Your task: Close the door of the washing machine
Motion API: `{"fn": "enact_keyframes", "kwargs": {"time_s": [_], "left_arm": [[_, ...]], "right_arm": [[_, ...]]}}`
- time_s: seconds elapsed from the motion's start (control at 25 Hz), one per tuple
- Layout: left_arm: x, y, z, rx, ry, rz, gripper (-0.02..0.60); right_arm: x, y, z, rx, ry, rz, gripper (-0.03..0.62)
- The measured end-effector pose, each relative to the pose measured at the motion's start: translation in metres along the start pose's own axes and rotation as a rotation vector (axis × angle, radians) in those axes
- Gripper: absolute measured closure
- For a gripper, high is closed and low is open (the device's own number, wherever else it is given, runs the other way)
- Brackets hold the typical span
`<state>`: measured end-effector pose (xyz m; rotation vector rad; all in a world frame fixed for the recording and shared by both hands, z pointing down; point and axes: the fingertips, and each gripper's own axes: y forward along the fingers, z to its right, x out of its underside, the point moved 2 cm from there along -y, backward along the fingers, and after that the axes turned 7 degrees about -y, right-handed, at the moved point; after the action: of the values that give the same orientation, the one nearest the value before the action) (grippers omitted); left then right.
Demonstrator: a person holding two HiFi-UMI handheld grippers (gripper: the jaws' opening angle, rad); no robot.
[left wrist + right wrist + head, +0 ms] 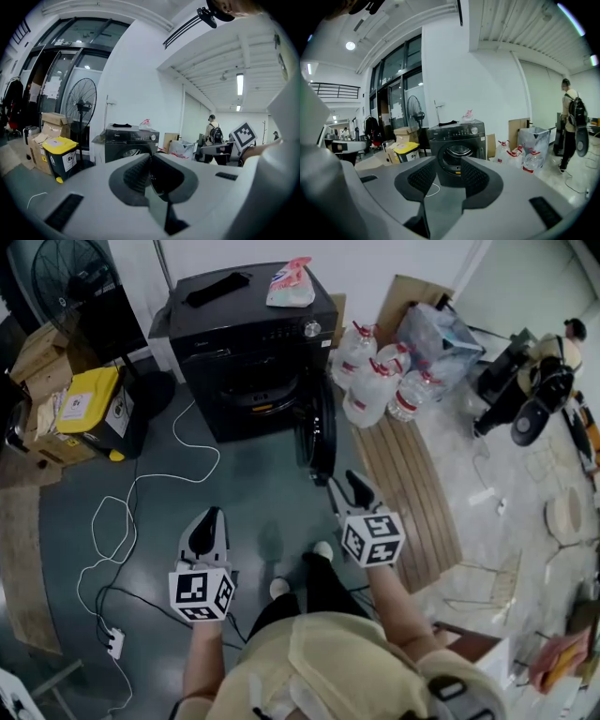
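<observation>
The jaws of the left gripper (149,165) are being held clenched, their inner faces meeting, with nothing caught between them. Those of the right gripper (449,174) are being held released, and only air is being spanned by them. Through that gap the washing machine (457,140) is being framed in the right gripper view, with its round drum opening exposed. In the head view both grippers are being carried above the dark floor (253,493), well apart from the machine, the right one being nearer to the door (320,432). The door is being shown swung open, standing out from the machine's front at the side nearer the water bottles (375,381), and it is being touched by neither gripper. A pink-and-white bag (290,283) and a flat black item (217,289) are being borne on the machine's top. A yellow-lidded bin (89,399) is being shown at the machine's other side, and a white cable (131,521) is being trailed across the floor beside the left gripper.
</observation>
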<state>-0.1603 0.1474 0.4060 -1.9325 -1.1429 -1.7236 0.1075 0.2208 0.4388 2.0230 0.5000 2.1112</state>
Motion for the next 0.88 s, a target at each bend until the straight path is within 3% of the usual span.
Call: {"fn": "enact_keyframes", "kwargs": {"time_s": [0.32, 0.88], "left_arm": [[0.013, 0.059, 0.006, -0.034, -0.081, -0.02, 0.557], [0.014, 0.178, 0.02, -0.082, -0.07, -0.042, 0.557]], "right_arm": [[0.009, 0.066, 0.049, -0.022, 0.001, -0.059, 0.456], [0.053, 0.174, 0.133, -0.067, 0.003, -0.211, 0.456]]}}
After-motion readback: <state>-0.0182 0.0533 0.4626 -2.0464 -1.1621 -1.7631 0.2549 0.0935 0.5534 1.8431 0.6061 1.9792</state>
